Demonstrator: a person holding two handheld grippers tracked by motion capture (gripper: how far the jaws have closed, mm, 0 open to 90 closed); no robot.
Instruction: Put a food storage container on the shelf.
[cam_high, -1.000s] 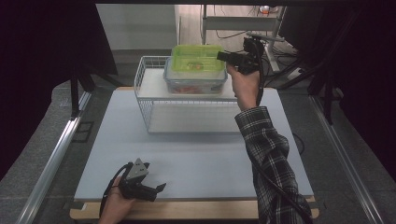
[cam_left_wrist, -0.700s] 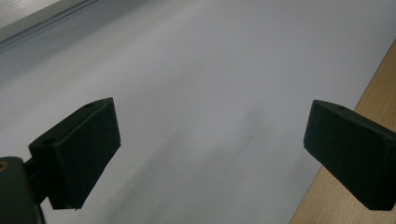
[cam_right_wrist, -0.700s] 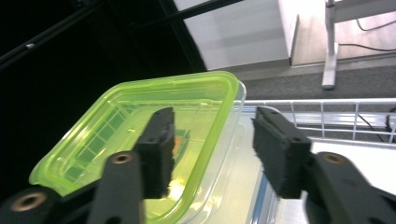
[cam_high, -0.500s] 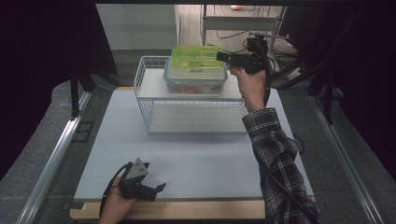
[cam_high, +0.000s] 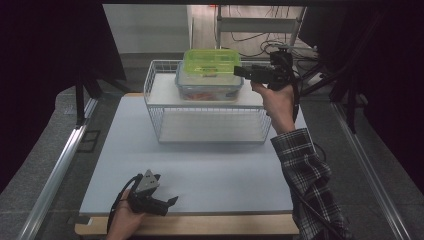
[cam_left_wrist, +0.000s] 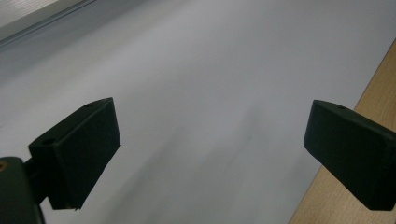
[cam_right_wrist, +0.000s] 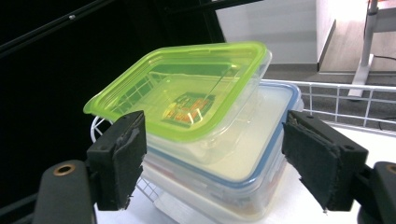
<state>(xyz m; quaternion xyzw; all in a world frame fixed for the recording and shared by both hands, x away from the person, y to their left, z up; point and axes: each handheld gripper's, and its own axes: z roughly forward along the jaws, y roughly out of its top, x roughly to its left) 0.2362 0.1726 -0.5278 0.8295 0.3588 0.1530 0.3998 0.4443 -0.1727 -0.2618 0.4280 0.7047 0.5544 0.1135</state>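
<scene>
Two stacked tubs (cam_high: 210, 75), long axes left-right on wire rack (cam_high: 210, 112), both grippers (cam_high: 172, 201) (cam_high: 239, 71) agape, empty.

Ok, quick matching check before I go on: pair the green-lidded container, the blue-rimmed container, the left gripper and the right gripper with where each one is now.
Things:
1. green-lidded container
2. blue-rimmed container
3. left gripper
4. right gripper

Places:
A. low over the mat, near the table's front edge
B. on the wire rack's top shelf
C. raised beside the stacked containers
D. stacked on the other container

Pairs: 1-D, 2-B, 3-A, 4-C
</scene>
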